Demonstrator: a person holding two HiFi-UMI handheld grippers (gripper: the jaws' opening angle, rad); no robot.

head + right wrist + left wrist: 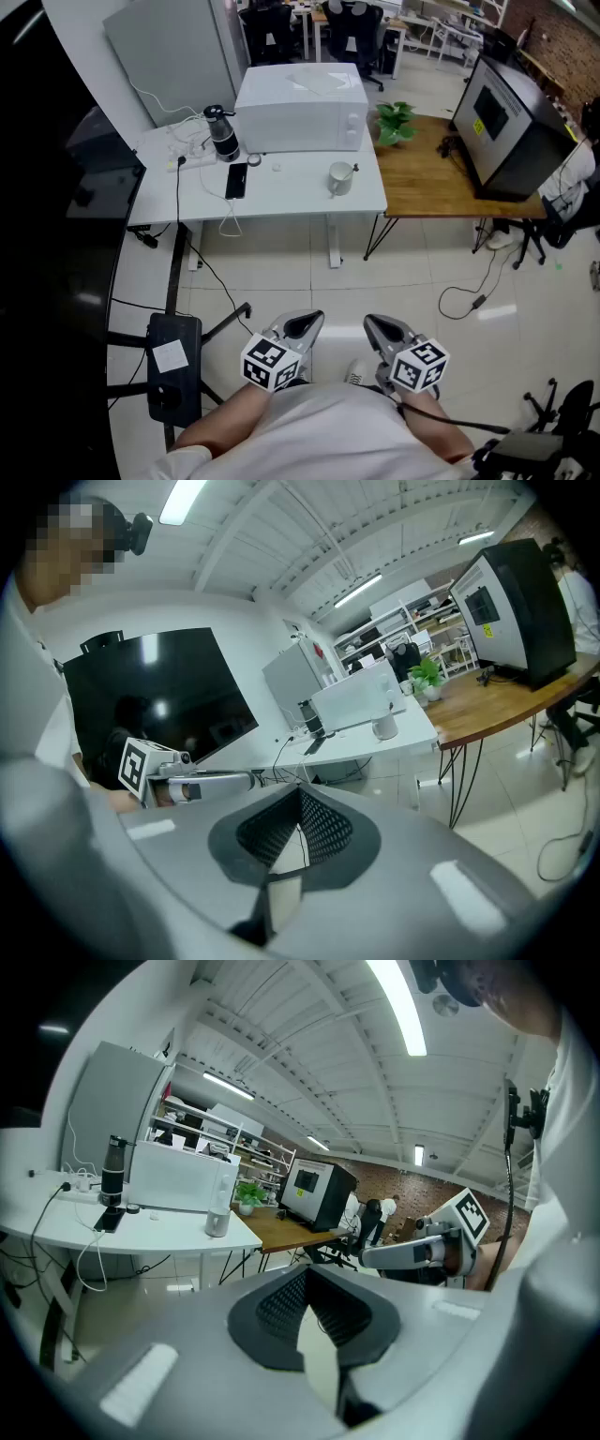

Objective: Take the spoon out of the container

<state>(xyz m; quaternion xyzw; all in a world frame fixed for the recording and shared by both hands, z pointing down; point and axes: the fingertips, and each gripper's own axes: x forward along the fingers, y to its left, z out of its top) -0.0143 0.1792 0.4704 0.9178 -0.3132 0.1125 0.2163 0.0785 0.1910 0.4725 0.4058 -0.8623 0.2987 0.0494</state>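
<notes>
The right claw (301, 805), pressed together and empty, points toward a white table (409, 735).

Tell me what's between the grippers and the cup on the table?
Before the cup there is just bare floor, then the white table edge; the head view shows it.
</notes>
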